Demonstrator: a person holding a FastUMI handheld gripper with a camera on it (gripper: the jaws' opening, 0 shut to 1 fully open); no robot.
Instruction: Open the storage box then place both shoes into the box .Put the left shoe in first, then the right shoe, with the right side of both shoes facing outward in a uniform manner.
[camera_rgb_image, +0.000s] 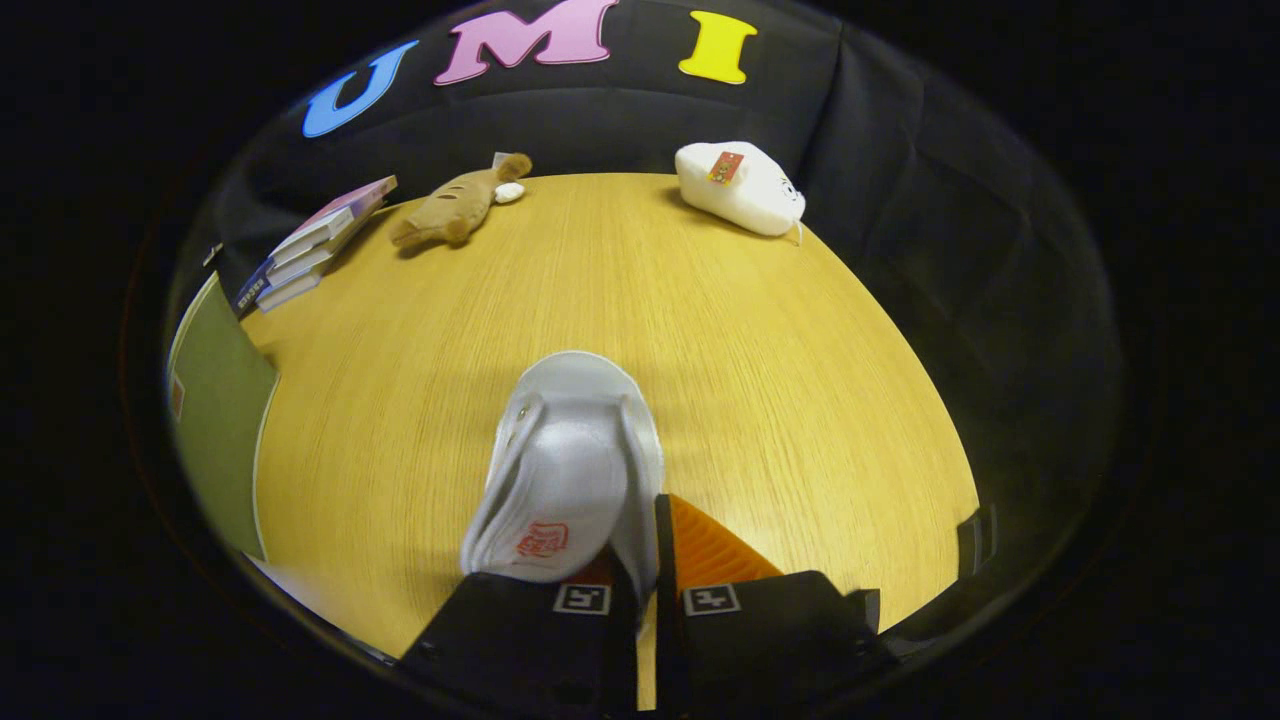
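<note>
Your gripper (645, 560) is clamped on the white shoe (570, 470), seemingly pinching its side wall between both fingers, holding it over the wooden table (700, 330), with a book stack (315, 245), brown plush toy (455, 205) and white plush toy (745, 190) well beyond.

A shoe (567, 470) sits on the table (780, 380) between the jaws; books (315, 243) and two plush toys lie beyond.
</note>
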